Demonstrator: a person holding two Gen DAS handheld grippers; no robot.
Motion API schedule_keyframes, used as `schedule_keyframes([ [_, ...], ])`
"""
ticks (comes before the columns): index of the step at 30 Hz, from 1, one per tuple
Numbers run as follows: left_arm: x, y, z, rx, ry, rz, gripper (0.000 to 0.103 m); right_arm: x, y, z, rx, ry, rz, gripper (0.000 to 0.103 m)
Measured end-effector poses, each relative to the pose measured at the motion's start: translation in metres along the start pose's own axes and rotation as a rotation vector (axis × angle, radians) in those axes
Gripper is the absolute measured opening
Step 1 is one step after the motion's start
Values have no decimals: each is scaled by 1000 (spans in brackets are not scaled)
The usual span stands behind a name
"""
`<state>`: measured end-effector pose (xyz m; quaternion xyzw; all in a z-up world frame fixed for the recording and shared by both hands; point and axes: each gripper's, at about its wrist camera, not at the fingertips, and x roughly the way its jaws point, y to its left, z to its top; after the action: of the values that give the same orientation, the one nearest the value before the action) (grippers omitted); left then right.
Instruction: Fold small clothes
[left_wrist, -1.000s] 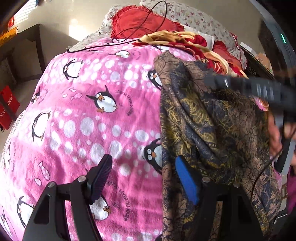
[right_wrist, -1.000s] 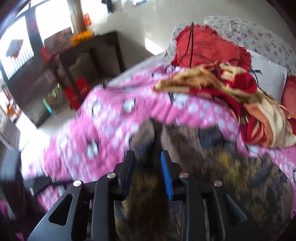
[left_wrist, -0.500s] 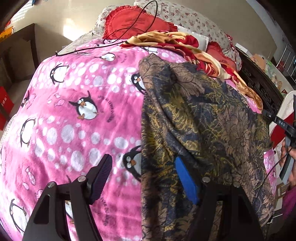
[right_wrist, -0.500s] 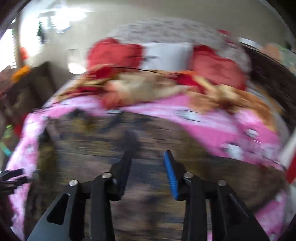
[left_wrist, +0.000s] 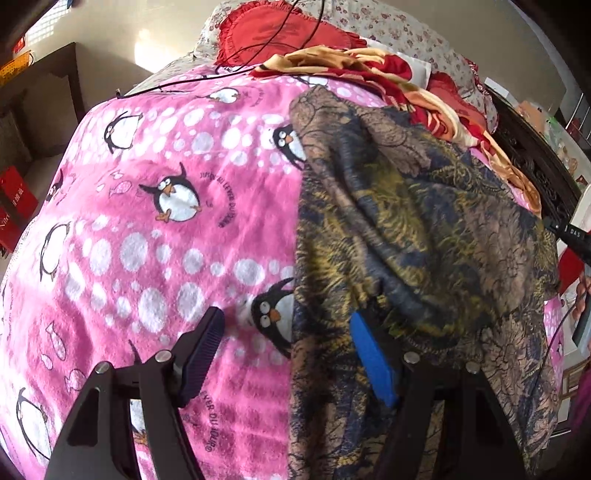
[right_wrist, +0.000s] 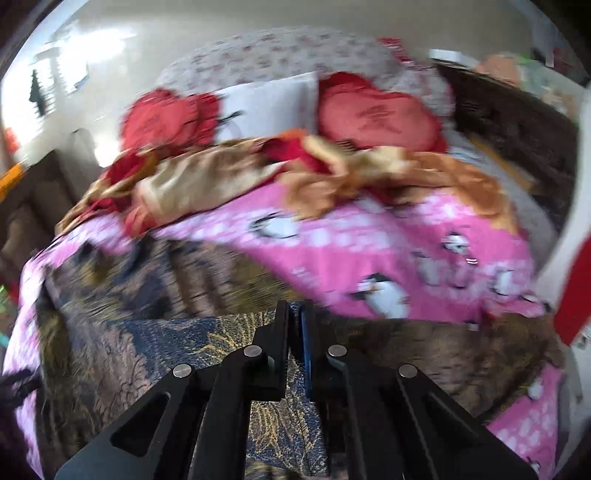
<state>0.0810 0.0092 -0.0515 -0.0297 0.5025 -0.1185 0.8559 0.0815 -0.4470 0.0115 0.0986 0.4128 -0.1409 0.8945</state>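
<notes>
A dark garment (left_wrist: 417, 236) with a brown, navy and gold floral print lies spread on a pink penguin blanket (left_wrist: 155, 229). My left gripper (left_wrist: 288, 354) is open and hangs over the garment's near left edge, with its blue pad (left_wrist: 373, 362) on the cloth and its black pad (left_wrist: 201, 354) over the blanket. In the right wrist view the garment (right_wrist: 155, 314) fills the lower left. My right gripper (right_wrist: 295, 325) is shut on the garment's far edge. This view is blurred by motion.
A crumpled red and gold cloth (left_wrist: 373, 74) lies at the head of the bed, with red pillows (right_wrist: 373, 114) and a floral pillow (right_wrist: 280, 51) behind it. A black cable (left_wrist: 207, 77) runs over the blanket. Dark wooden furniture (left_wrist: 48, 96) stands left of the bed.
My right gripper has closed from open onto the garment's edge after swinging right across the bed. The left gripper stays open, shifted slightly over the garment's near edge.
</notes>
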Motion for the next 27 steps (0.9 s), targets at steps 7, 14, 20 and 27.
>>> schedule_keyframes([
  [7, -16, 12, -14, 11, 10, -54, 74, -29, 33, 3, -16, -68, -5, 24],
  [14, -20, 10, -29, 25, 9, -67, 74, -34, 234, -6, -326, 116, 610, 31],
  [20, -23, 15, -40, 23, 17, -85, 74, 19, 347, -22, -528, 256, 567, 31],
  [27, -34, 4, -51, 70, 7, -175, 74, 52, 371, -19, -575, 367, 448, 31],
])
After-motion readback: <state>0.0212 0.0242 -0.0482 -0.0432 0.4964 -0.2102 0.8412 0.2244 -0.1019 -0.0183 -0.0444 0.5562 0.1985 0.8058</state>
